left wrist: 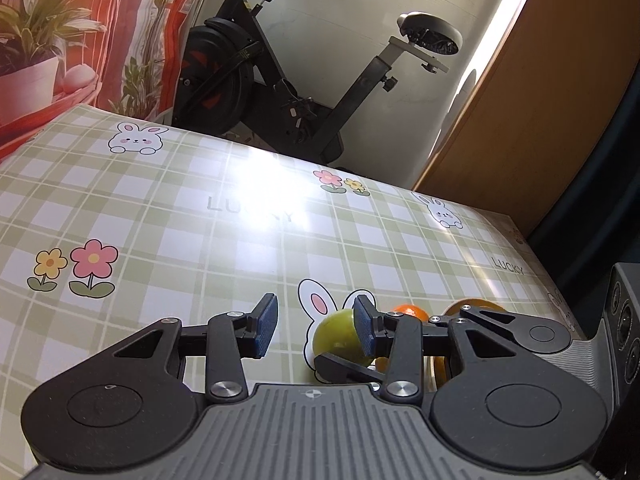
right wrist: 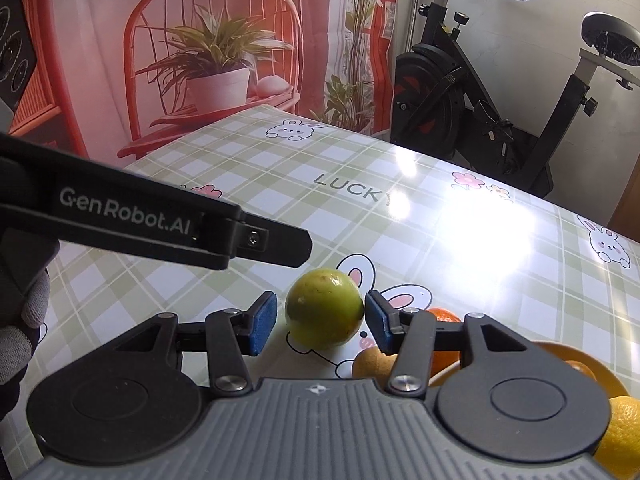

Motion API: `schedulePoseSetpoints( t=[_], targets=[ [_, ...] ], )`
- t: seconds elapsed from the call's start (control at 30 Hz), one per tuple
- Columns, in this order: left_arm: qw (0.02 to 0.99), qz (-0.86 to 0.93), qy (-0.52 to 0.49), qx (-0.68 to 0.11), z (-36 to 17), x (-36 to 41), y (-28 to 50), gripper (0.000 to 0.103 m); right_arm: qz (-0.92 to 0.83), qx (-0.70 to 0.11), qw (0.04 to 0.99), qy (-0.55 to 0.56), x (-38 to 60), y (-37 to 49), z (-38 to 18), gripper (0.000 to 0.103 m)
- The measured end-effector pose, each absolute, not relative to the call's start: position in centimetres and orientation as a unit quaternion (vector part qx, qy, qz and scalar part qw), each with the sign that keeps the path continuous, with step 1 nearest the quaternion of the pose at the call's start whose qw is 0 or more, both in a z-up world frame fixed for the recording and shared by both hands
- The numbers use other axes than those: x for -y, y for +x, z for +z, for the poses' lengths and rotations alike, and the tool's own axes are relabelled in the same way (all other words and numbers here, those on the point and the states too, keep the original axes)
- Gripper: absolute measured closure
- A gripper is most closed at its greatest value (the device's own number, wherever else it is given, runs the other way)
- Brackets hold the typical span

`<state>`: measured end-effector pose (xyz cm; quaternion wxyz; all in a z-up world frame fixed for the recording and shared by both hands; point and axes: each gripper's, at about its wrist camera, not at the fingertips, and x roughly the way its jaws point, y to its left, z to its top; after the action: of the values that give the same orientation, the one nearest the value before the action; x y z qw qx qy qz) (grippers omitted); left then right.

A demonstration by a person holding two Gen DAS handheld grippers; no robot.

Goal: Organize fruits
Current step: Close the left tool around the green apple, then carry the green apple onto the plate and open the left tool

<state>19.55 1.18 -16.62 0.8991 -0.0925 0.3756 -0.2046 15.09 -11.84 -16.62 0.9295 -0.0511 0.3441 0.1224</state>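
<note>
Right gripper [right wrist: 320, 316], at the frame's lower centre, stands spread around a green fruit [right wrist: 325, 308] on the checked table [right wrist: 280, 168], one pad touching it. Left gripper [left wrist: 316, 326] hangs spread, empty.

- The right gripper [right wrist: 320, 322] is seen at lower centre, jaws spread apart, blue pads [right wrist: 262, 322] facing inward.
- The left gripper [left wrist: 316, 326] is likewise held wide open.
- A gloved hand [right wrist: 24, 320] is glimpsed at the left edge.
</note>
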Motion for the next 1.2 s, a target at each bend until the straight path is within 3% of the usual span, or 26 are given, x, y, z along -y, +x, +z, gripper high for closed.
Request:
schedulePoseSetpoints(
  t=[0.5,0.67,1.2],
  targets=[
    [0.879,-0.225,-0.097,-0.41,-18.8,-0.1,19.7,0.057,0.126,-0.362,0.922,-0.053,11.2,15.8,-17.4,0.05],
    [0.876,-0.225,-0.097,-0.415,-19.2,0.1,19.5,0.056,0.121,-0.36,0.924,-0.047,11.3,15.7,-17.5,0.055],
    [0.897,-0.224,-0.057,-0.375,-16.0,1.3,15.6,0.057,0.115,-0.311,0.943,-0.013,11.9,11.5,-15.1,0.055]
  ],
)
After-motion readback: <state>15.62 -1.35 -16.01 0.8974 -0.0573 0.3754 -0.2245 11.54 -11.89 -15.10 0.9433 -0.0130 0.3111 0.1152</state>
